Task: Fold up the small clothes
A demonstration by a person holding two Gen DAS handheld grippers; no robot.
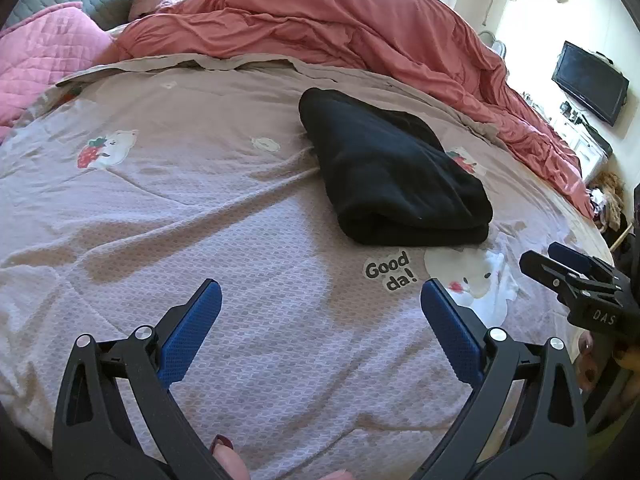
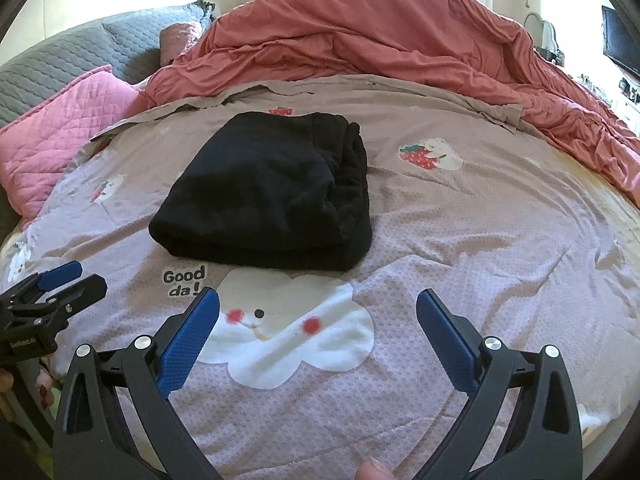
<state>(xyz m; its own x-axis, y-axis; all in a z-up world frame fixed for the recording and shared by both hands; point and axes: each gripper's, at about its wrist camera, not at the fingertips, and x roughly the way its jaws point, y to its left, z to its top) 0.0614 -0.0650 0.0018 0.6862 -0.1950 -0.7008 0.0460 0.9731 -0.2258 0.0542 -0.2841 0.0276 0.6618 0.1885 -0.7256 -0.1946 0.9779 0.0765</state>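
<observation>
Garment (image 2: 264,188), black, thick and soft, lies folded on bedspread (image 2: 460,248) ahead of both wide-apart jaws, left gripper (image 1: 321,300) and right gripper (image 2: 318,308) empty; probably light, floppy, non-slip, best pinched at near rolled edge

Each view is aimed low along its fingers across the mauve cartoon-printed bedspread (image 1: 200,208) (image 2: 460,240). The folded black fleece garment (image 1: 392,172) (image 2: 268,188) is seen close ahead in both, from left and right.

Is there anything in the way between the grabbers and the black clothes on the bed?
Nothing visible. The folded black garment lies alone on the bedspread. Only flat printed fabric lies between it and the open right gripper, and likewise the open left gripper.
</observation>
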